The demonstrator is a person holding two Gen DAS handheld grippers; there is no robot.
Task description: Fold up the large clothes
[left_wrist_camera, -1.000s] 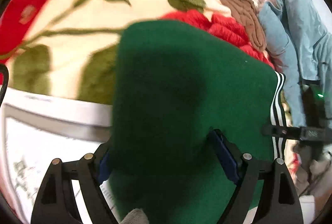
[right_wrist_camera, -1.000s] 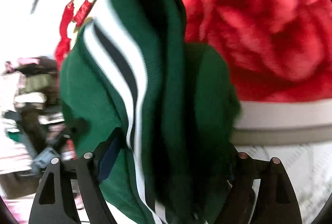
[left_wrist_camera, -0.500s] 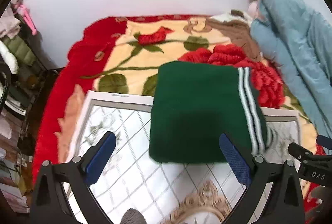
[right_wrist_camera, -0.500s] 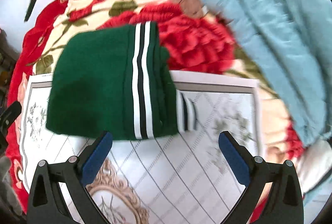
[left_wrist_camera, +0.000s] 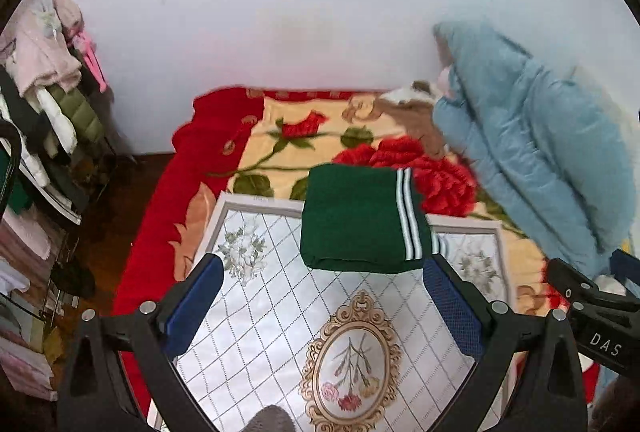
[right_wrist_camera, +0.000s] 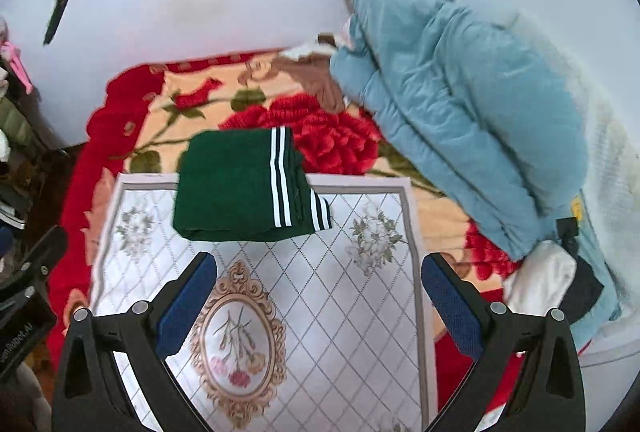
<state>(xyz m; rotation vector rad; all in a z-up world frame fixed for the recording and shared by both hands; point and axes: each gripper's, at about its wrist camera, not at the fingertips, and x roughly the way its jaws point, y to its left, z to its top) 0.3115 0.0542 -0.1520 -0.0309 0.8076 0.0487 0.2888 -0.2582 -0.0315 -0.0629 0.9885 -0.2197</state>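
The folded green garment with white stripes lies flat at the far edge of the white patterned mat, its far portion overhanging onto the rose-print blanket. In the right wrist view the same garment shows a squared fold, with a striped cuff protruding at its right near corner. No claw touches it.

Left claw: jaws have just been opening and now stand wide apart, blue pads visible on both fingers, nothing between them. It hangs above the mat, apart from the garment, angled downward.

Right claw: jaws have likewise just been opening and stand fully spread, nothing between them. It is held above the mat, apart from the garment. Part of this tool appears at the right edge of the left wrist view.

Surroundings: the mat lies on the blanket, which covers a bed. A light blue padded jacket is heaped at the right of the bed against the white wall, with a brown garment beside it. A white item lies below the jacket. A rack of hanging clothes stands at the left.
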